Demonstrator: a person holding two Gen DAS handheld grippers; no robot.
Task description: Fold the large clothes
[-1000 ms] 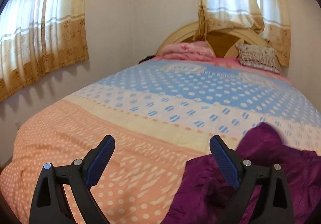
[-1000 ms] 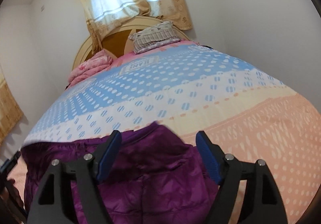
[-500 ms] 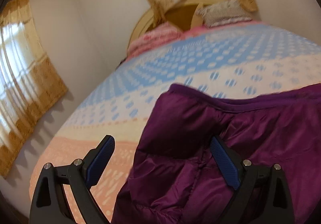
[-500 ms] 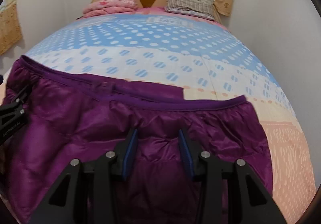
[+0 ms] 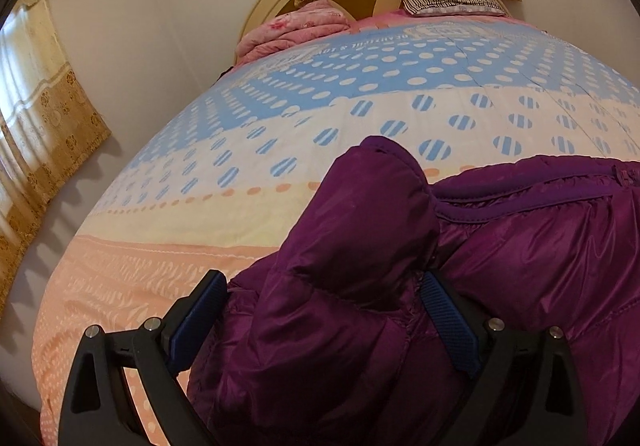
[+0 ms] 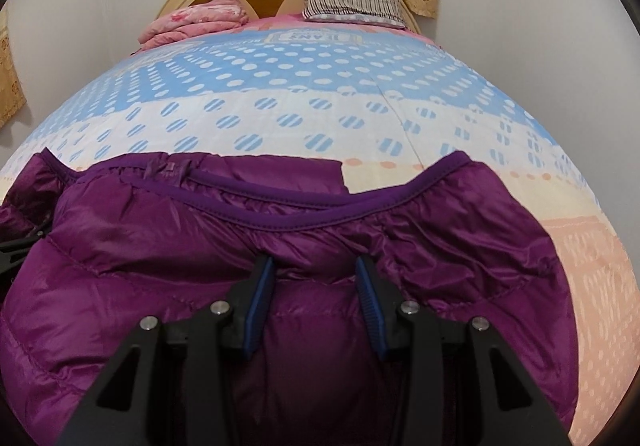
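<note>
Dotted bedspread (image 5: 280, 150) bears our soft, slippery, puffy purple jacket (image 6: 280, 230); right tongs (image 6: 315, 274) pinch its quilting, left tongs (image 5: 320, 298) gape around a bulge.

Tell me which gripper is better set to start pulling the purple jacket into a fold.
Right, probably. The right gripper is pinched on the purple jacket below its hem, whereas the left gripper stands wide open around a puffy fold.

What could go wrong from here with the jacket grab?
1. The right tool pinches only a puffy fold of the slick purple jacket; it may slip out when lifted.
2. The left tool stands wide around a bulky bunched section, so closing may catch several layers and skew the fold.
</note>
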